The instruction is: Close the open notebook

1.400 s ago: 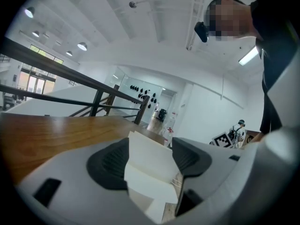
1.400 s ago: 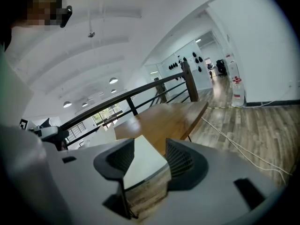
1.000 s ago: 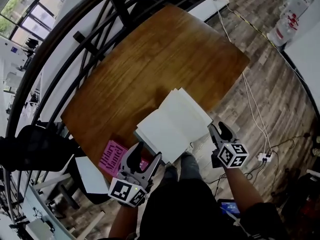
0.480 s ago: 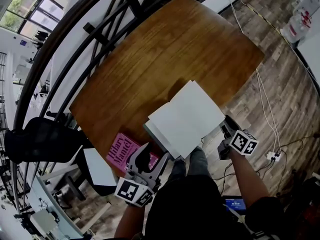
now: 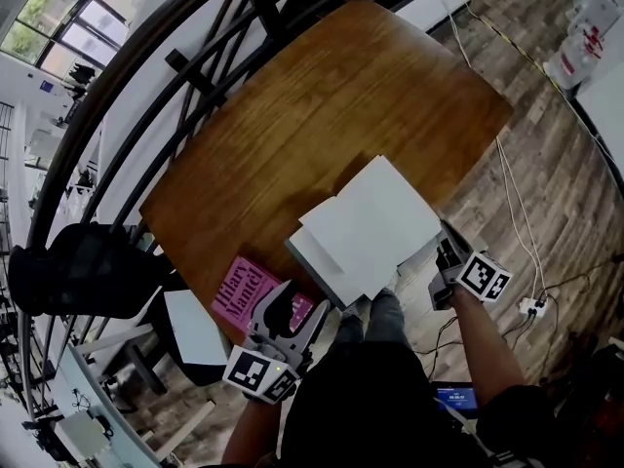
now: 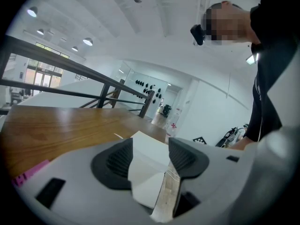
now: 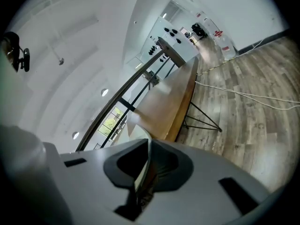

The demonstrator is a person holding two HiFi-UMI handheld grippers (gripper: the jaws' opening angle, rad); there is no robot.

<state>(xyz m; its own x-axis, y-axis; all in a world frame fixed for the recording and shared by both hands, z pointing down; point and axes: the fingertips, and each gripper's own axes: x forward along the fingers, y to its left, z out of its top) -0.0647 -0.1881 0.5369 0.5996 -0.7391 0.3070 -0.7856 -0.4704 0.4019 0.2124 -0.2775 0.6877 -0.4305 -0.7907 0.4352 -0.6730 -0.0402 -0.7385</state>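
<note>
The open notebook (image 5: 366, 227) lies with white pages up at the near edge of the wooden table (image 5: 322, 96). My right gripper (image 5: 444, 253) is at the notebook's right edge. Its jaws are closing, and in the right gripper view (image 7: 147, 168) the pads pinch a thin edge of the notebook (image 7: 142, 172). My left gripper (image 5: 292, 305) hangs open just off the notebook's near left corner. In the left gripper view (image 6: 150, 161), that corner (image 6: 147, 158) shows between the spread pads, which do not touch it.
A pink book (image 5: 249, 295) lies on the table's near left corner, beside the left gripper. A black railing (image 5: 146, 76) runs along the table's far side. White cables (image 5: 507, 193) trail on the plank floor at right. A dark chair (image 5: 78, 271) stands at left.
The right gripper has rolled, come in to the notebook's right edge and brought its jaws together on it. The left gripper has hardly shifted.
</note>
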